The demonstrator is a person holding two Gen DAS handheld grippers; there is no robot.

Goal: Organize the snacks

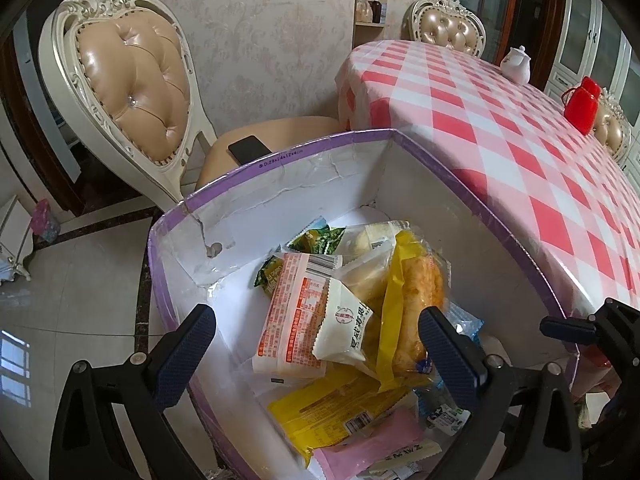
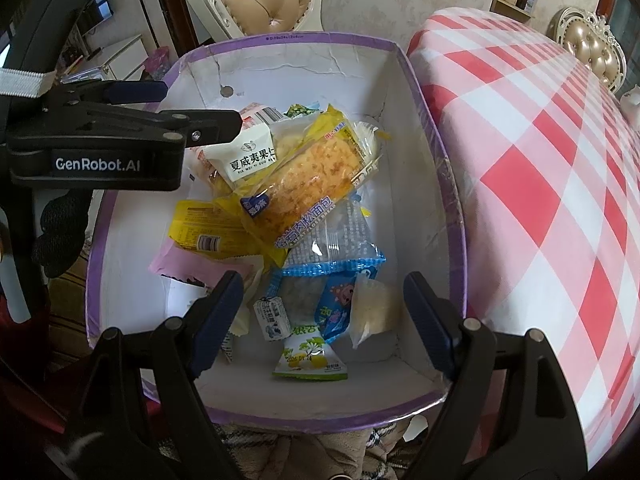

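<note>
Both grippers, left and right, hang tilted down over the box (snacks heaped inside), jaws wide, holding nothing.

Box purple-edged, white inside; tablecloth red-white-pink check; flask red.

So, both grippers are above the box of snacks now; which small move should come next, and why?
Probably lower the left gripper a little onto the white packet with dark lettering. It lies on top of the heap in the purple-edged cardboard box, right between the open fingers. The right gripper is also open and holds nothing, so either could pick first.
</note>
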